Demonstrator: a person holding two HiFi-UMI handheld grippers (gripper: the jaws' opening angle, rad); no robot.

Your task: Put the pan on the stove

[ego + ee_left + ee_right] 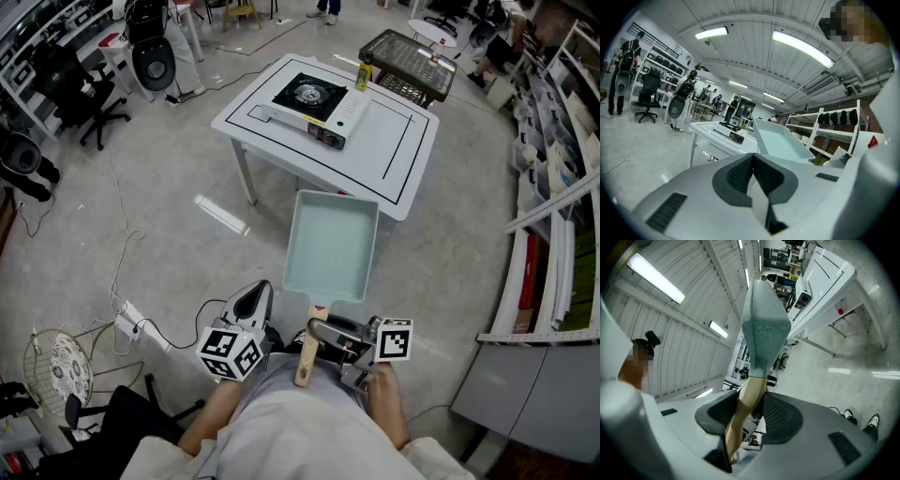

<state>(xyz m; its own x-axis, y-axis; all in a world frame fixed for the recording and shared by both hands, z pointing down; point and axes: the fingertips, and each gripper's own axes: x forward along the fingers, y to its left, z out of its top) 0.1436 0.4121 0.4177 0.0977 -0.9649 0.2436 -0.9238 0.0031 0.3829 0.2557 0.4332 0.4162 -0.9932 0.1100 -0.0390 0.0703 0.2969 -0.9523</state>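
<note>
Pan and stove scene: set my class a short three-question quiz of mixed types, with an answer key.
1. True or false: the pan already sits on the stove.
2. The right gripper grips the pan by: A) its rim; B) its wooden handle; C) nothing at all.
3. Fill in: the left gripper has its jaws ____ and holds nothing.
Key: 1 false; 2 B; 3 shut.
</note>
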